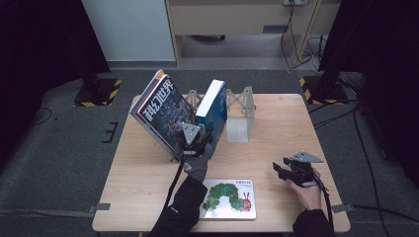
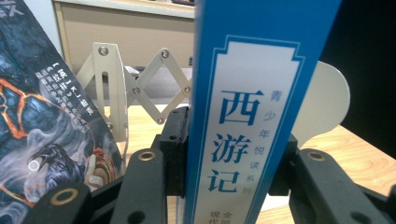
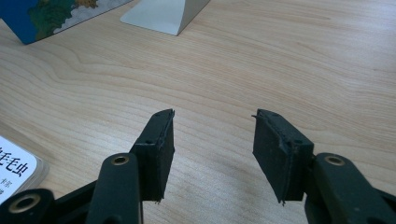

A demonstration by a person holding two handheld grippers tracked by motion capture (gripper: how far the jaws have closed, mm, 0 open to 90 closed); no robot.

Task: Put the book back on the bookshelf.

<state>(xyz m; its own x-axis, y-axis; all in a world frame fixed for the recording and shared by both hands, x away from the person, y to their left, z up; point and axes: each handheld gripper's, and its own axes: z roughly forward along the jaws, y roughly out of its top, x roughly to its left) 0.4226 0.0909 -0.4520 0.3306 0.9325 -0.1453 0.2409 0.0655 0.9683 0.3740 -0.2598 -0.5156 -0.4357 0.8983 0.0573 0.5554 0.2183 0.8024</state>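
A thick blue book [image 1: 212,106] stands tilted at the back of the wooden table [image 1: 276,123], beside a white folding book rack [image 1: 240,106]. My left gripper [image 1: 197,136] is shut on it; in the left gripper view the blue and white spine [image 2: 247,116] fills the gap between the jaws of this gripper [image 2: 233,154], and both pads press on it. A dark illustrated magazine [image 1: 160,111] leans to the left of it, and its cover [image 2: 42,121] is close by. My right gripper [image 1: 280,169] rests open at the table's right, with nothing between its jaws [image 3: 212,140].
A caterpillar picture book [image 1: 229,198] lies flat at the front edge between the two forearms, and its corner [image 3: 14,168] is near the right jaws. The rack's scissor lattice [image 2: 140,88] and its white base [image 3: 163,14] stand behind the blue book.
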